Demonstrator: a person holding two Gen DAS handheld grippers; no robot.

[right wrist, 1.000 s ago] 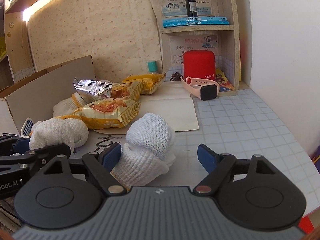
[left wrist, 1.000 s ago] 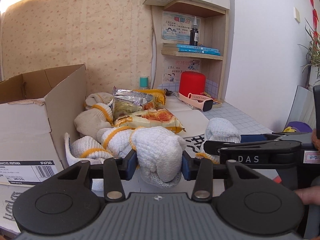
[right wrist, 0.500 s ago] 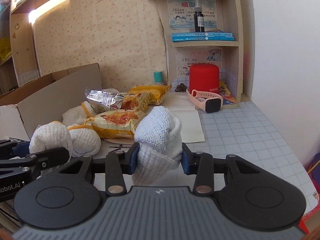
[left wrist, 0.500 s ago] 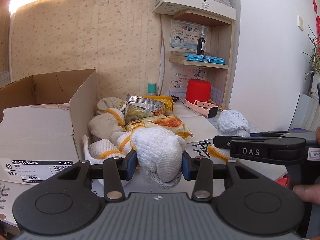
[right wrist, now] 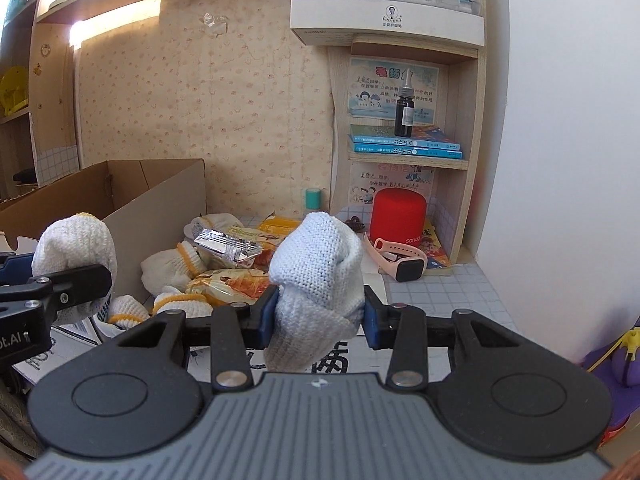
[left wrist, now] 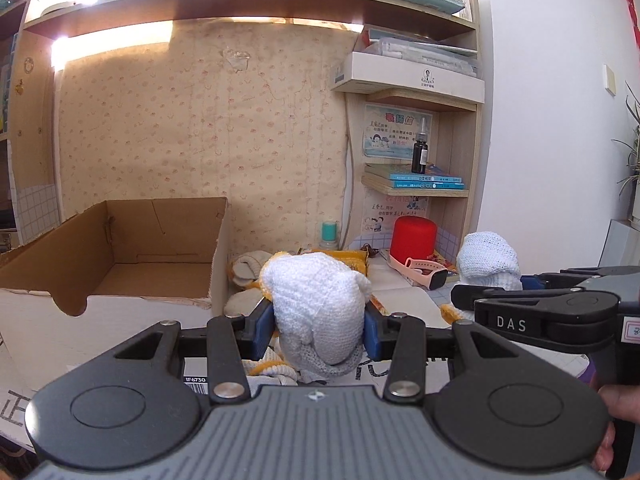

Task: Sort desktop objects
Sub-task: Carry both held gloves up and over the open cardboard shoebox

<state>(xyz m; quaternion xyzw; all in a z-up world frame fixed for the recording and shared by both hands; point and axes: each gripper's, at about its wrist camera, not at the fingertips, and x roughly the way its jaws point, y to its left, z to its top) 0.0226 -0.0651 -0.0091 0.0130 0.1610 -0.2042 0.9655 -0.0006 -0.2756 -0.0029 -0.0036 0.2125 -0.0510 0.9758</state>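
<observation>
We carry a balled knit glove in each tool: our left gripper point(left wrist: 319, 326) is clamped on the white glove bundle point(left wrist: 318, 312), and our right gripper point(right wrist: 318, 314) is clenched around the pale blue-white bundle point(right wrist: 320, 276), both lifted clear of the desk. What matters next, we judge, is the open cardboard box point(left wrist: 218, 248), which sits forward and to the left of both tools (its long axis running away from us toward the wall). Our left gripper is the nearer one, just beside the box's right wall, so it should probably go first.
</observation>
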